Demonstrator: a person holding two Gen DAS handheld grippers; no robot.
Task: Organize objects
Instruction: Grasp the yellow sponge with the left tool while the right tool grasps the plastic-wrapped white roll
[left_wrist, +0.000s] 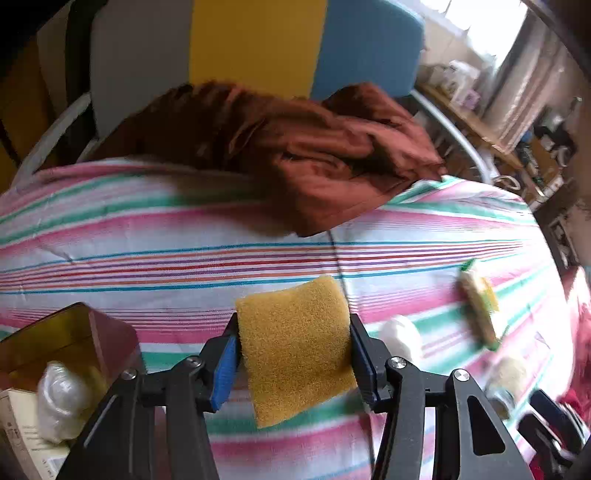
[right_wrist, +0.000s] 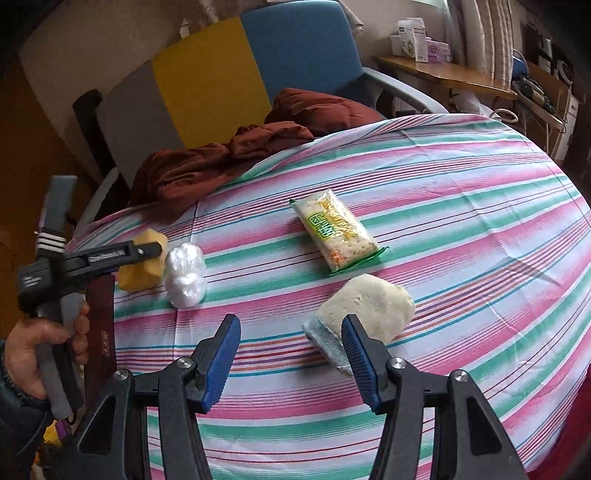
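A yellow sponge (left_wrist: 295, 343) sits between the blue pads of my left gripper (left_wrist: 293, 325), which is shut on it just above the striped tablecloth (left_wrist: 147, 229). The right wrist view shows that same gripper (right_wrist: 147, 251) and sponge (right_wrist: 142, 273) at the table's left edge, a hand on the handle. My right gripper (right_wrist: 291, 321) hangs open over the cloth with nothing between its fingers. A cream fuzzy cloth (right_wrist: 369, 306) lies just beyond its right finger. A white crumpled plastic ball (right_wrist: 184, 275) and a cracker pack (right_wrist: 334, 230) lie on the table.
A brown box (left_wrist: 74, 339) stands at the lower left with a white wrapped item (left_wrist: 61, 398) in it. A rust-brown cloth (left_wrist: 295, 155) is draped over the table's far edge and a chair (right_wrist: 221, 74). A cluttered shelf (right_wrist: 443, 74) runs along the right.
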